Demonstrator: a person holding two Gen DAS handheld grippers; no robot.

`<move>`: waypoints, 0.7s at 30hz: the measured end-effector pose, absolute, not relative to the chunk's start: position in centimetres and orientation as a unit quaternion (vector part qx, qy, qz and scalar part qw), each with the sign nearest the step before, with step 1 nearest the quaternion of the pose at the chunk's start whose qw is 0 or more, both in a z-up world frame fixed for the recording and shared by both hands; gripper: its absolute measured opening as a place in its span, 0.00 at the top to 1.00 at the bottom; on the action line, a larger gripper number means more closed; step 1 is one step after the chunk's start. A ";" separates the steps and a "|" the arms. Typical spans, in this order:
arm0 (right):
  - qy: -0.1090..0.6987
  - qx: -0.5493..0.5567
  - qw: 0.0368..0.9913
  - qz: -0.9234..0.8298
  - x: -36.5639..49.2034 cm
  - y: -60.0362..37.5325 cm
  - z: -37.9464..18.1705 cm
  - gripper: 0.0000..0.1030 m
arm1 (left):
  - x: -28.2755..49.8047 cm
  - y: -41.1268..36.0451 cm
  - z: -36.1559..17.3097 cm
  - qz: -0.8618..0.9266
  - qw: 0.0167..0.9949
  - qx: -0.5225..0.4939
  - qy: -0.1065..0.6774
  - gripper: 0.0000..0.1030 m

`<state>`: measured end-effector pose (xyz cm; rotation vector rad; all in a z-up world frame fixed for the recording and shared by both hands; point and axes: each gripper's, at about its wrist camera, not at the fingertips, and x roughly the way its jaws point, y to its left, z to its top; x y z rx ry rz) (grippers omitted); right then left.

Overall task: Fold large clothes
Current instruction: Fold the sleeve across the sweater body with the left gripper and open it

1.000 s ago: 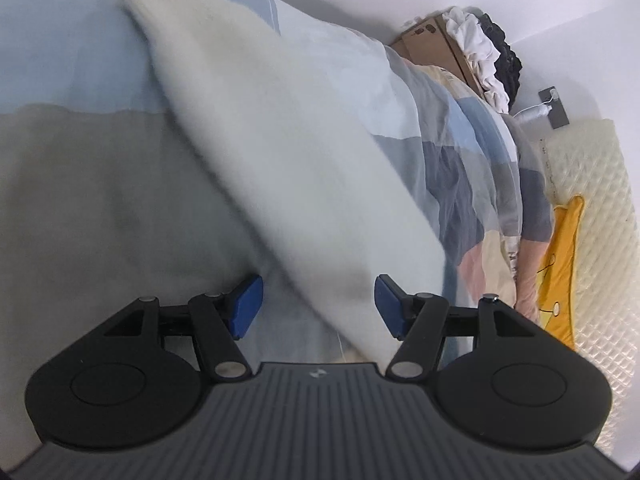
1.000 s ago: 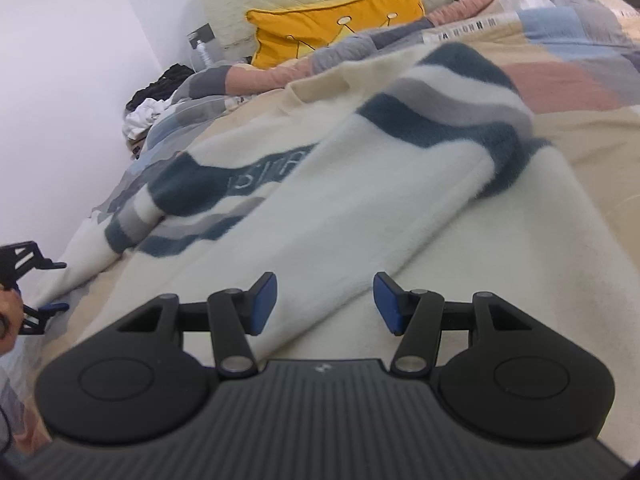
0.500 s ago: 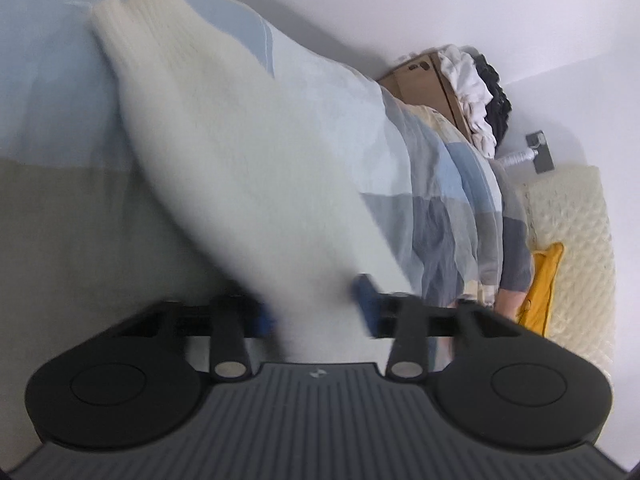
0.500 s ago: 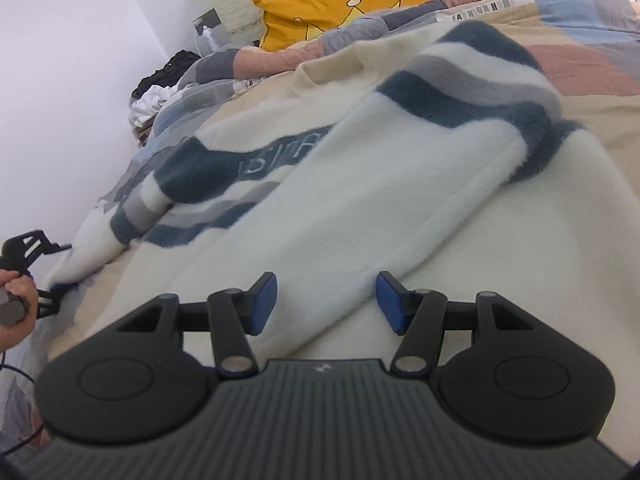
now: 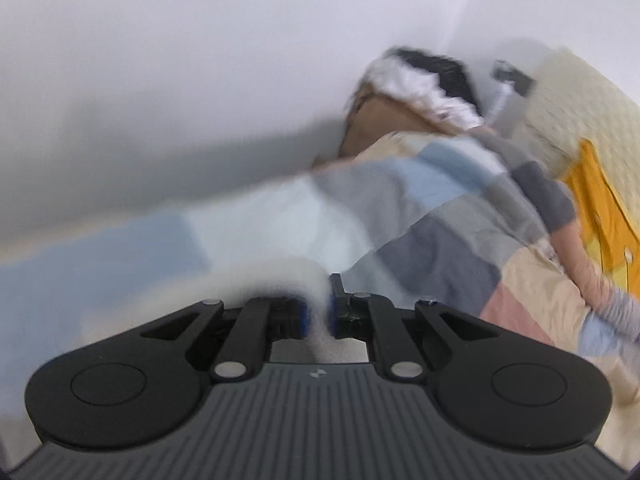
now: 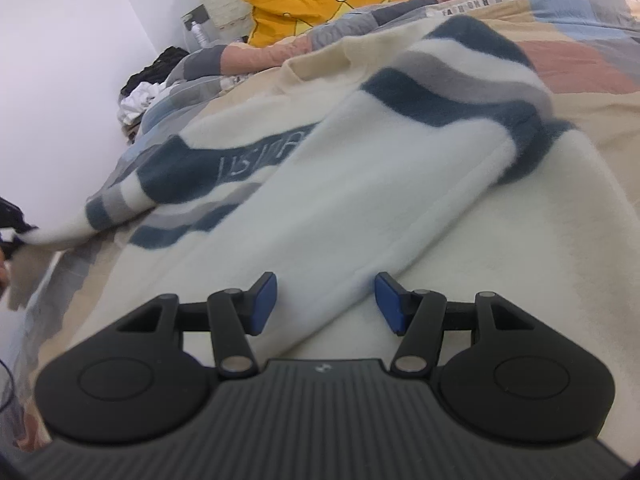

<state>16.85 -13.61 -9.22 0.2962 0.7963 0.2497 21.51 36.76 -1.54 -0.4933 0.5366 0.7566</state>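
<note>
Left tongs (image 5: 317, 314) clamp sweater (image 6: 360, 184) sleeve; right tongs (image 6: 325, 302) agape; yellow pillow (image 6: 320, 12) beyond.

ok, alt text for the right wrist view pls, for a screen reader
The right gripper hovers open over a fluffy white sweater with navy and grey stripes, one sleeve lying between its blue fingertips, not pinched. The sweater is spread on a patchwork quilt, with a yellow pillow behind it. A white wall is at left.

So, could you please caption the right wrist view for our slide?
Open right hand-held gripper straddles the striped sweater's folded sleeve on the bed.
</note>
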 end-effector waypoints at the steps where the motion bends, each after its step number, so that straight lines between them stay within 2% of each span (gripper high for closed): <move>1: 0.385 0.145 0.904 0.119 16.9 -13.7 -9.1 0.43 | 22.0 35.9 -0.4 0.358 0.872 -0.215 0.255 0.90; 8: 0.363 0.149 0.914 0.107 16.1 -15.1 -7.9 0.43 | 24.3 25.2 8.0 0.284 0.936 -0.010 0.210 0.90; 12: 0.354 0.163 0.916 0.096 15.5 -16.3 -7.1 0.43 | 24.3 18.3 11.1 0.211 0.960 0.054 0.176 0.90; 17: 0.340 0.208 0.913 0.092 14.3 -18.6 -6.0 0.43 | 24.3 10.6 12.8 0.115 0.976 0.092 0.162 0.90; 21: 0.324 0.207 0.920 0.079 13.3 -19.8 -5.1 0.43 | 24.0 4.8 12.2 0.070 0.976 0.140 0.149 0.90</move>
